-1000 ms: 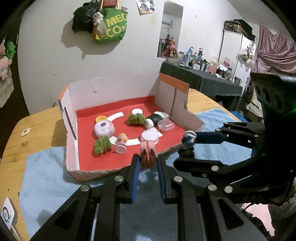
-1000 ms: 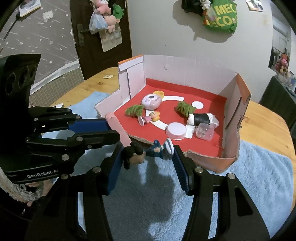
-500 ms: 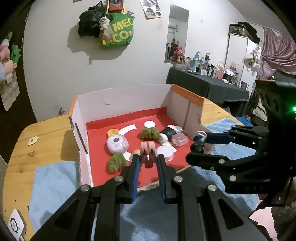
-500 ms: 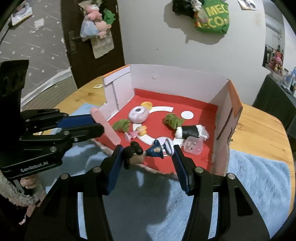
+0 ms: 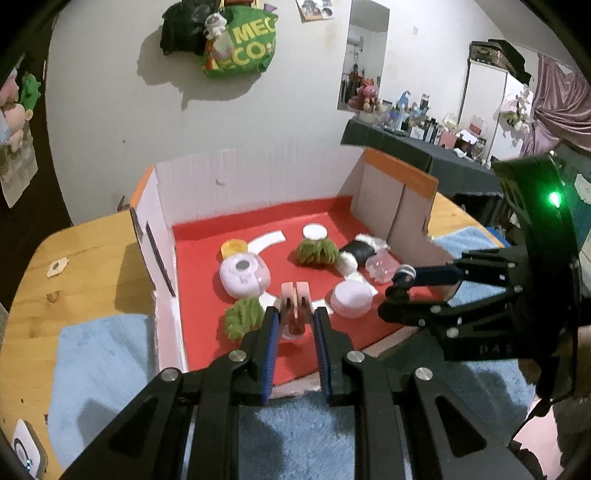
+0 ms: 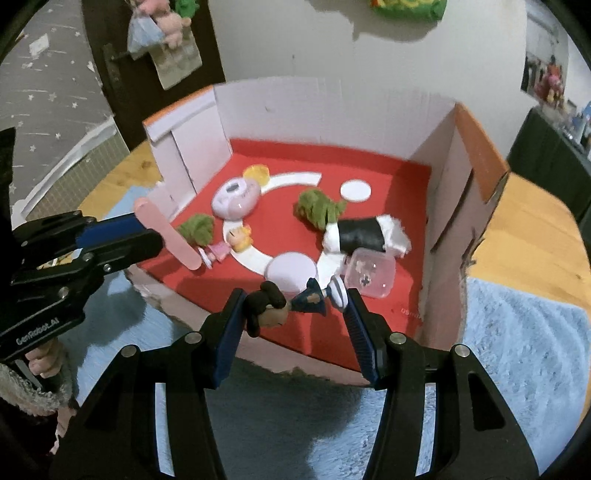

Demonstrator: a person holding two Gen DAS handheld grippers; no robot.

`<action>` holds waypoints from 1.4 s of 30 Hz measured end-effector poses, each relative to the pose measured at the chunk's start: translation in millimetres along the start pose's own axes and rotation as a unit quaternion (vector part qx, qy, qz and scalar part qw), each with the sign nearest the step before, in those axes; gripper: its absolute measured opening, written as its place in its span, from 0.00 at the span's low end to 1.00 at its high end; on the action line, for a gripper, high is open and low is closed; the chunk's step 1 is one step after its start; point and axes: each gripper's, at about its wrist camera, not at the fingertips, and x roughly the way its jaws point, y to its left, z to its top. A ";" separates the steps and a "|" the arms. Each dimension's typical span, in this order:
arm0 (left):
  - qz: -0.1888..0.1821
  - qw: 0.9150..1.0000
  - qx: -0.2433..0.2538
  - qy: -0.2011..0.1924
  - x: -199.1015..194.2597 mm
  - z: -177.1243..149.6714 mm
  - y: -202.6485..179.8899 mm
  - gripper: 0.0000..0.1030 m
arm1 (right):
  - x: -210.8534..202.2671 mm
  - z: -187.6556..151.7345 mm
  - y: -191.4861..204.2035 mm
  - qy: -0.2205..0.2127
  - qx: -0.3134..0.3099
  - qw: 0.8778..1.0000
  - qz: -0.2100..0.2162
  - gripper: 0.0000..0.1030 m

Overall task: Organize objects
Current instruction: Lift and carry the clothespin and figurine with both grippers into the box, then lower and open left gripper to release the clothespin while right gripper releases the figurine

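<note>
Yellow letters "MEC" over "CO" show on the green fabric bag [image 5: 243, 44] hanging on the far wall. White "GenRobot.AI" marks the black left gripper body [image 6: 37, 328].

A green bag [image 5: 242, 44] is hanging on the white wall, a dark-clothed side table [image 5: 424, 155] is carrying bottles, and stuffed toys [image 6: 162, 22] are dangling from the door.

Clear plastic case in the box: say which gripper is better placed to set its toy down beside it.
Right. The right gripper, shut on the dark-haired figurine, hangs just in front of the clear plastic case. The left gripper, holding the pink clip, is farther left.
</note>
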 end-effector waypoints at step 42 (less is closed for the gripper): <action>0.028 0.999 -0.031 0.013 19.9 -9.0 11.7 0.51 | 7.1 -3.0 7.5 -0.010 0.009 1.000 0.006 0.67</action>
